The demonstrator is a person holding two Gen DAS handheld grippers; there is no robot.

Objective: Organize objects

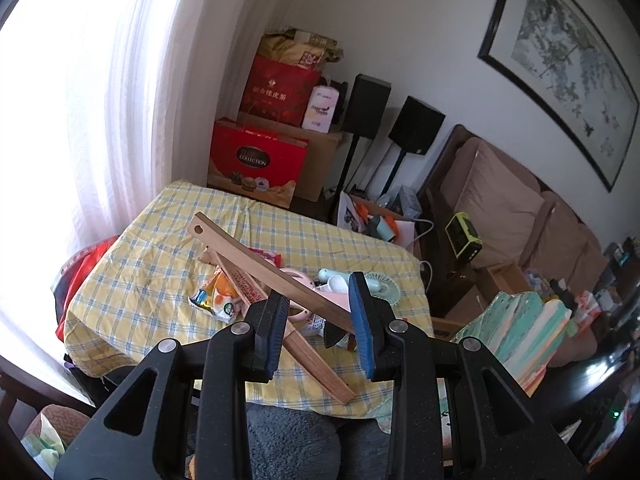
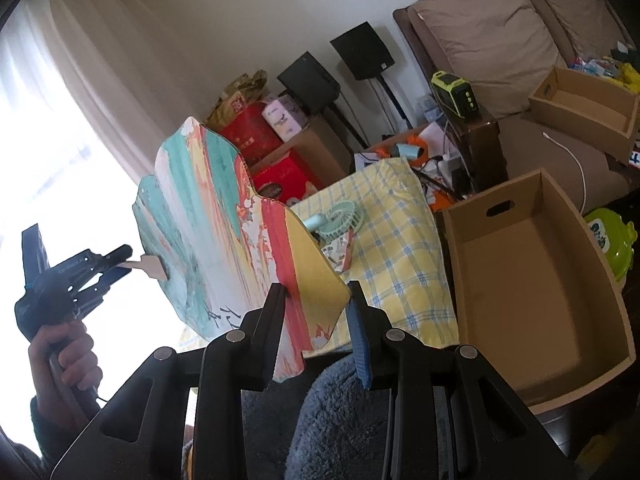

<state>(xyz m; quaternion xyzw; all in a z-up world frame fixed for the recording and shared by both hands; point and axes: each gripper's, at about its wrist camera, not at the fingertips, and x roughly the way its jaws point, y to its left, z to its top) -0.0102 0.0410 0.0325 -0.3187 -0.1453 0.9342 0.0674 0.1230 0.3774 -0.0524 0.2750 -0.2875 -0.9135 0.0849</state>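
My left gripper (image 1: 322, 320) is shut on a long wooden slat (image 1: 248, 256) with a hole at its far end; the slat crosses slantwise between the blue pads, above the table. A second wooden slat (image 1: 316, 364) runs under the left finger toward the table's near edge. In the right wrist view, my right gripper (image 2: 316, 320) is shut on the lower edge of a colourful scalloped fan-shaped panel (image 2: 224, 216), held upright. At the left of that view a hand (image 2: 64, 360) holds the left gripper (image 2: 120, 264), the slat's pale tip sticking out beside the panel.
The table has a yellow checked cloth (image 1: 140, 264) with snack packets (image 1: 216, 296) and a mint hand fan (image 2: 340, 216). An open cardboard box (image 2: 540, 280) stands right of the table, another (image 2: 584, 108) on the sofa. Red gift boxes (image 1: 256, 160) and speakers (image 1: 416, 124) line the wall.
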